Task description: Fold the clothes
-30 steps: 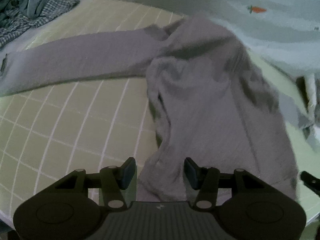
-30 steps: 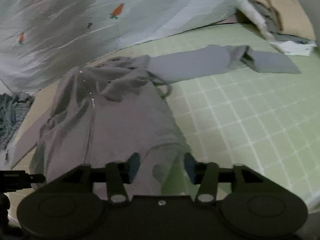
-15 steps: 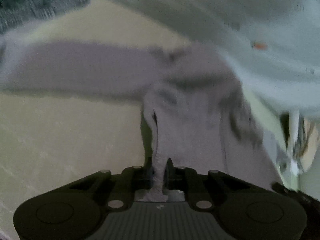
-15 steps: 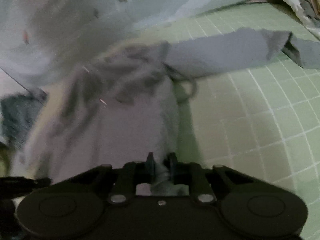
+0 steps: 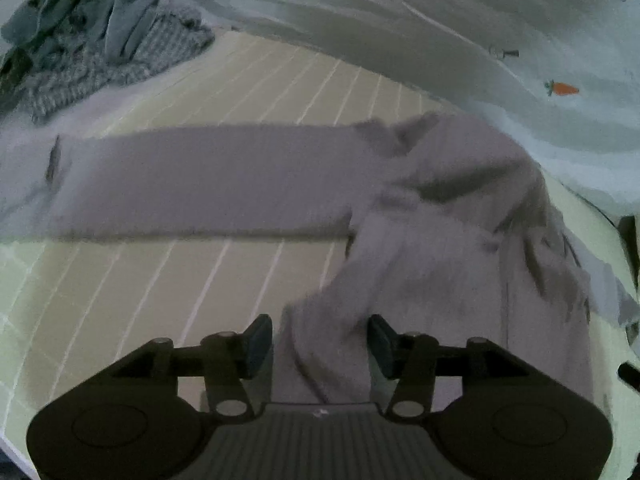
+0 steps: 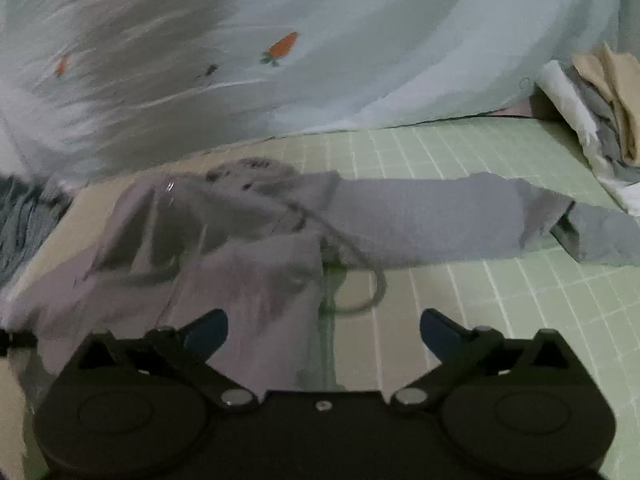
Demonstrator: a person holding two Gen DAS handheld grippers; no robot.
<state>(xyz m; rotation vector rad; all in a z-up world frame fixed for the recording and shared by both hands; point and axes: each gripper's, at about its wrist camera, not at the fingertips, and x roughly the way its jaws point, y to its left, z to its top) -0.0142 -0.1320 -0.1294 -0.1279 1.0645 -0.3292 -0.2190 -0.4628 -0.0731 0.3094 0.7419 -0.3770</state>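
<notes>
A grey long-sleeved hoodie [image 5: 432,248] lies on the green checked bed sheet [image 5: 180,280], body bunched, one sleeve [image 5: 208,184] stretched out to the left. My left gripper [image 5: 320,340] is open, its fingers either side of the hem fold. In the right wrist view the hoodie [image 6: 248,264] lies ahead with its other sleeve [image 6: 432,216] stretched right and a drawstring [image 6: 372,280] looping out. My right gripper [image 6: 324,330] is wide open over the hoodie's right hem edge.
A pale quilt with carrot prints [image 6: 320,60] lies along the back. A heap of unfolded clothes [image 5: 92,40] sits at the far left. A stack of folded clothes [image 6: 600,108] sits at the far right on the sheet [image 6: 520,320].
Half a second ago both grippers were shut on the hoodie's hem and pulling it. Now both have opened and let it go, and the hem lies on the sheet.
</notes>
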